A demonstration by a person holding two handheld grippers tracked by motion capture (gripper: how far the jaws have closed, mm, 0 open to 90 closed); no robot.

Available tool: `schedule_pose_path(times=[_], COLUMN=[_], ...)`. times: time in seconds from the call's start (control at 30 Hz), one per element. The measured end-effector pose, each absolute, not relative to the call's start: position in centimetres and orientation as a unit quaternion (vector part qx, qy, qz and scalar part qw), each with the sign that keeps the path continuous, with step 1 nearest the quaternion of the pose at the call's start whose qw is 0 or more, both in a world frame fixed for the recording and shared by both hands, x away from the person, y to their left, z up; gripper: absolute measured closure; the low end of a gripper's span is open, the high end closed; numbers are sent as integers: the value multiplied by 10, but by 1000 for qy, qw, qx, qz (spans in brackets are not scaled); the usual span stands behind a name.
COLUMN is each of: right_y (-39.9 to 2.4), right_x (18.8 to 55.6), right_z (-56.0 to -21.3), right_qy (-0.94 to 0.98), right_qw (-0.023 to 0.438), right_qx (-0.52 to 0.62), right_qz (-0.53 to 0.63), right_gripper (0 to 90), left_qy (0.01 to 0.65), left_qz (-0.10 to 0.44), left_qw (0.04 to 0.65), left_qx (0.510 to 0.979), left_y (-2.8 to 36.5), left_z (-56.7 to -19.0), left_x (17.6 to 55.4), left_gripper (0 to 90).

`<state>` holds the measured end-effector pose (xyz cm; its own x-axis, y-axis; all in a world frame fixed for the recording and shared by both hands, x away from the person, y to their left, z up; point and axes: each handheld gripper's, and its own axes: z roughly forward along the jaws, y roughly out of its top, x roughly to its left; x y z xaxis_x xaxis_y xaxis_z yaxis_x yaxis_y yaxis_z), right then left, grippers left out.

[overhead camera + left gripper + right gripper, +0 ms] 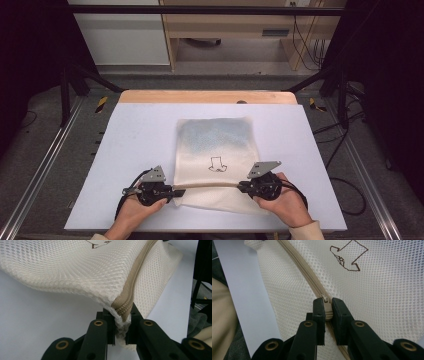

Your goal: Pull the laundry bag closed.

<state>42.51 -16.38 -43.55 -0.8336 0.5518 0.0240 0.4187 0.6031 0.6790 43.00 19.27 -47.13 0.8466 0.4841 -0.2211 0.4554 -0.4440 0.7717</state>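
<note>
Right now I have both grippers on the mesh bag (216, 155), one at each end of its tan zipper (210, 184), which runs across the near part of the bag. The bag lies flat on the pale table mat (135, 145), roughly at its middle and reaching toward my edge, with a small drawn mark (217, 164) just beyond the zipper

My left gripper (172, 191) sits at the zipper's left end. Its jaws are closed to a narrow gap with the bunched corner of mesh and the end of the zipper tape pinched between them; in the left gripper view that corner (121, 322) is lifted off the mat, so the fabric arches up from the zipper. I judge this grip is an anchor, holding that end fixed so the zipper line stays taut

My right gripper (242, 187) sits at the zipper's right end, jaws nearly together, clamped on what looks like the slider or pull (326, 305) sitting on the zipper track (307, 272). With one end anchored and the other on the slider, I read this as set up for running the zipper along its length

As for contents, a bluish-grey patch (216, 135) shows through the mesh on the far side of the zipper; something may lie inside, but I cannot tell what, and the teeth near the slider look closed
</note>
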Motion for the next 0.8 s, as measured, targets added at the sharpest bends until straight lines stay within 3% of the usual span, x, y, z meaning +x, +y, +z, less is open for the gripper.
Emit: schedule_pose_path(times=[0.8], right_y=[-172], right_x=[423], right_z=[-438], right_qy=[889], right_qw=[97], right_qx=[283], right_qz=[348], right_gripper=[819], left_qy=[278], left_qz=[17], left_qw=[449], left_qx=[849], left_y=[193], left_z=[-472], left_x=[430], left_gripper=[819])
